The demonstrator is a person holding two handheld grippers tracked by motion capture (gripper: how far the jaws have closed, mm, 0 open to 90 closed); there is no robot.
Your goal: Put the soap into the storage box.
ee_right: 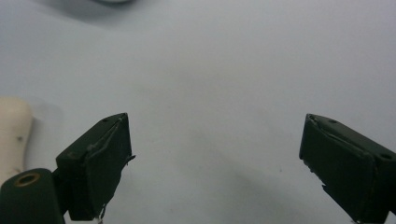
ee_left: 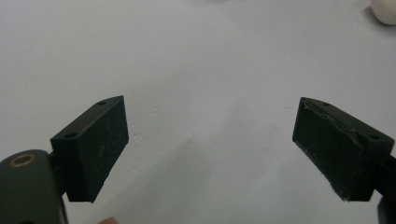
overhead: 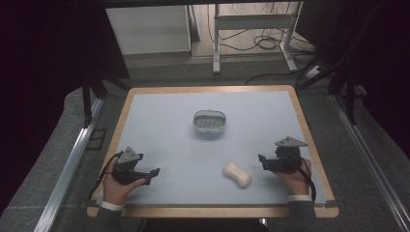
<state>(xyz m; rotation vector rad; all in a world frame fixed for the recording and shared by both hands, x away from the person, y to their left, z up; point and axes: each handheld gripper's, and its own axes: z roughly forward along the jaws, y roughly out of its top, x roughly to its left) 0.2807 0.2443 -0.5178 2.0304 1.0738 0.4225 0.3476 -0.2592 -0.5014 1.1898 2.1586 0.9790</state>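
A cream bar of soap (overhead: 237, 174) lies on the pale blue mat (overhead: 193, 154), near the front and right of centre. An oval grey soap dish (overhead: 210, 121) stands at the mat's middle, farther back. My left gripper (overhead: 151, 175) rests at the front left, open, jaws wide apart over bare mat (ee_left: 210, 140). My right gripper (overhead: 263, 162) sits at the front right, just right of the soap, open with nothing between its jaws (ee_right: 215, 154). The soap (ee_right: 11, 135) shows at the left edge of the right gripper view, and its end (ee_left: 385, 11) at the top right of the left gripper view.
The mat covers a wooden table (overhead: 309, 145) with a raised edge. Metal rails (overhead: 72, 159) run along both sides. A desk frame and cables (overhead: 256, 43) stand on the floor beyond the table.
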